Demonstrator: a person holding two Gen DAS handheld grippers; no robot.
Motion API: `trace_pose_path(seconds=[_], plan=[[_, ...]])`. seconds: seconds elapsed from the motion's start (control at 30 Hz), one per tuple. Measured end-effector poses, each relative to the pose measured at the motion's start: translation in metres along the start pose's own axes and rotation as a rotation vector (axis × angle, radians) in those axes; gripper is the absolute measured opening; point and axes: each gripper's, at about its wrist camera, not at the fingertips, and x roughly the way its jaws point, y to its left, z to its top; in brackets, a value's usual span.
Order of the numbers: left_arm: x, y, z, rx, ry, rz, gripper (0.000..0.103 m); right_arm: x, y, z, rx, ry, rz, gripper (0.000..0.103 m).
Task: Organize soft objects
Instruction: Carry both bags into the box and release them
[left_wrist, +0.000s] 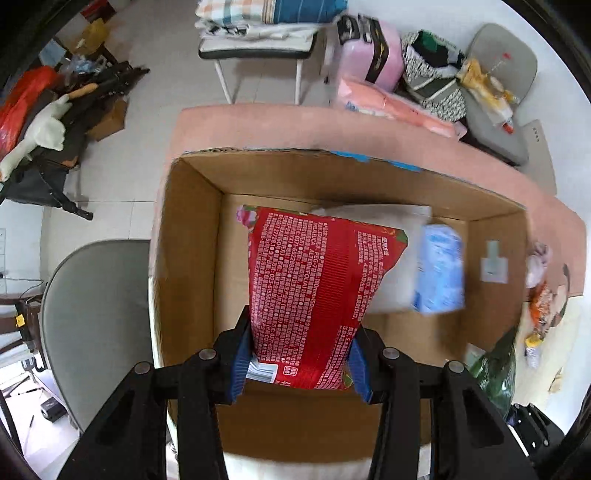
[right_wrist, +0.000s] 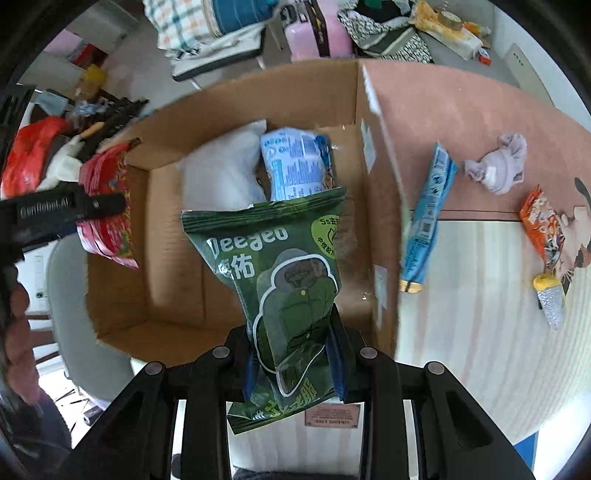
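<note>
The left tool (left_wrist: 301, 356) is clamped on the lower end of a red packet (left_wrist: 314, 291), which hangs over the open cardboard box (left_wrist: 192, 236), above a white pillow-like item (left_wrist: 397, 258) and a light blue pack (left_wrist: 439, 269) lying on the box floor. The right tool (right_wrist: 293, 363) grips a green pouch (right_wrist: 288, 288) near the box's front edge. On the tabletop (right_wrist: 461, 314) to the right lie a blue wrapper (right_wrist: 428, 218), what looks like a crumpled lilac cloth (right_wrist: 496, 166), and an orange packet (right_wrist: 545, 229).

Left black two-finger gripper (left_wrist: 301, 354) clamped on a red printed plastic packet (left_wrist: 317, 295) between its jaws, right black two-finger gripper (right_wrist: 293, 360) clamped on a green plastic pouch (right_wrist: 284, 291) likewise
</note>
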Motion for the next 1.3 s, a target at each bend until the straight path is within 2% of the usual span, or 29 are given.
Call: trace_pose_path(seconds=[0.17,0.47,0.5,0.57,0.6,0.63,0.7,0.77,0.9,1.0,1.17,1.27,1.3], plan=[[0.033,0.01,0.023,0.004,0.068,0.003,0.042,0.033,0.0,0.016,0.034,0.037,-0.048,0.033],[0.067,0.005,0.044,0.025,0.125,0.002,0.044,0.065,0.007,0.025,0.06,0.083,-0.102,0.034],[0.068,0.005,0.045,0.023,0.131,0.006,0.045,0.069,0.007,0.027,0.06,0.091,-0.112,0.037],[0.064,0.007,0.046,0.005,0.141,-0.01,0.045,0.07,0.008,0.027,0.055,0.094,-0.118,0.05],[0.063,0.008,0.047,0.003,0.143,-0.026,0.045,0.07,0.007,0.028,0.053,0.09,-0.117,0.064],[0.059,0.008,0.048,0.001,0.136,-0.03,0.046,0.07,0.011,0.026,0.048,0.083,-0.11,0.071],[0.049,0.009,0.046,0.008,0.111,-0.027,0.052,0.063,0.014,0.027,0.049,0.076,-0.102,0.071],[0.036,0.009,0.042,0.016,0.083,-0.013,0.053,0.054,0.017,0.027,0.037,0.068,-0.097,0.071],[0.007,0.013,0.022,0.031,0.015,0.004,0.054,0.033,0.022,0.025,0.016,0.046,-0.094,0.071],[-0.015,0.014,-0.007,0.043,-0.03,-0.006,0.055,0.015,0.022,0.02,-0.01,0.016,-0.092,0.078],[-0.037,0.009,-0.058,0.052,-0.093,-0.02,0.055,-0.012,0.026,0.001,-0.054,-0.029,-0.077,0.08],[-0.051,0.009,-0.082,0.054,-0.124,-0.017,0.056,-0.024,0.025,-0.012,-0.076,-0.061,-0.069,0.089],[-0.056,0.01,-0.088,0.055,-0.138,-0.011,0.061,-0.03,0.025,-0.017,-0.08,-0.076,-0.073,0.09]])
